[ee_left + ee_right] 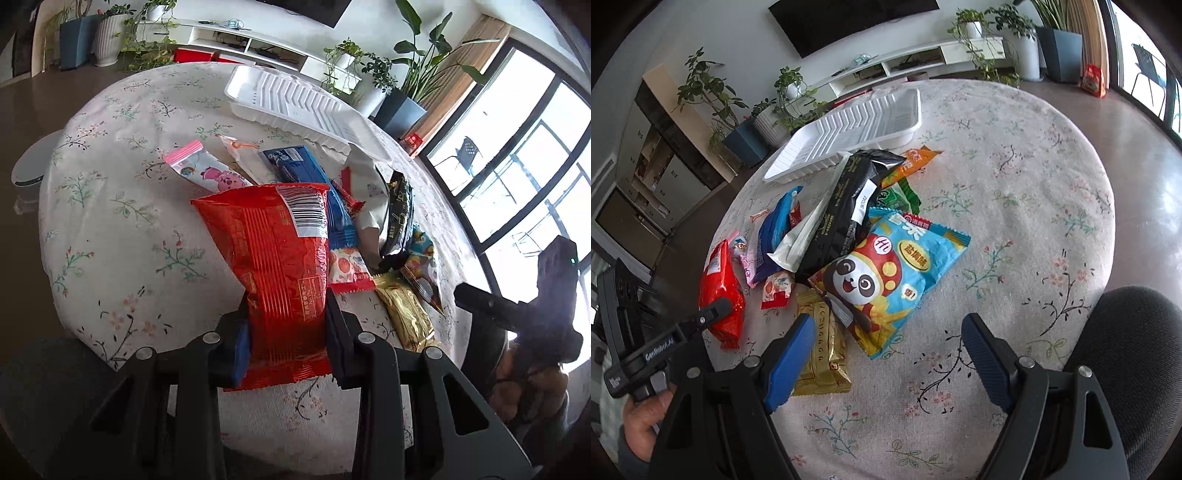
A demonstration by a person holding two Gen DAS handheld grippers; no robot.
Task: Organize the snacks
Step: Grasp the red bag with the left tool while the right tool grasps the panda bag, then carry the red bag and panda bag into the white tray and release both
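Jaws of the left gripper (286, 314) pinch a shiny red foil snack packet (275, 273). Right gripper (888, 339) hangs wide open, empty, over the floral tablecloth (1015, 206) beside a blue panda-print crisp bag (886, 273).

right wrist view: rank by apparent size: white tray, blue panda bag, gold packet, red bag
1. white tray, though it lies farthest off
2. blue panda bag, close to the tray in apparent size
3. gold packet and red bag: look alike, both partly hidden by claw fingers, so unranked
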